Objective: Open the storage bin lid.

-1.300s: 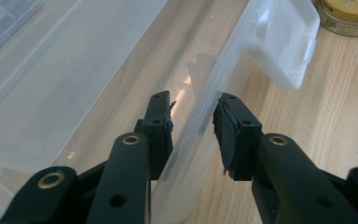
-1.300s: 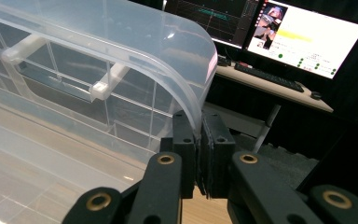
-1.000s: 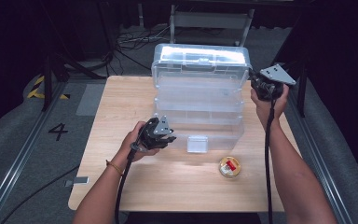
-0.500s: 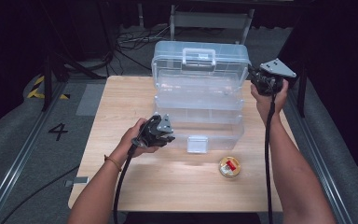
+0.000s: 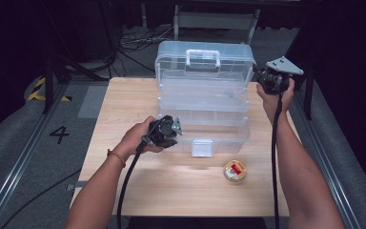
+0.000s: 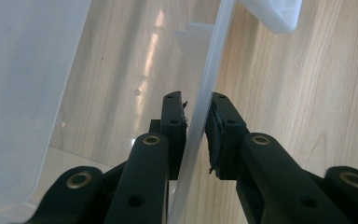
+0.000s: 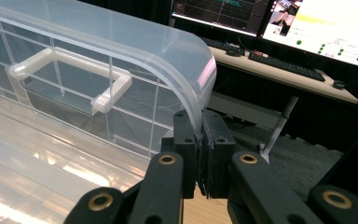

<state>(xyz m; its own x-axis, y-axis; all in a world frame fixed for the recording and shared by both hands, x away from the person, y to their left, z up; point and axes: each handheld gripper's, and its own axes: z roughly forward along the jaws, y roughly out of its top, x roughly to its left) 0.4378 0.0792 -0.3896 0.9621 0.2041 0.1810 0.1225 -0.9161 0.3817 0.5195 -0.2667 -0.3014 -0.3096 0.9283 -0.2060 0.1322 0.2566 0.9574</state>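
Note:
A clear plastic tiered storage box stands on the wooden table. Its lid, with a moulded handle, stands upright at the back. My right gripper is at the lid's right corner, and in the right gripper view my right gripper is shut on the lid's curved edge. My left gripper is at the box's front left, and in the left gripper view my left gripper has its jaws closed on either side of a thin clear wall of the bottom tray.
A small round tin with a red label lies on the table in front of the box, to the right. The box's white latch hangs at its front. Monitors and a keyboard sit on a desk beyond the table.
The lid has swung up from lying over the box to standing upright. My right gripper rose and moved back with the lid's corner. The left gripper has stayed in place.

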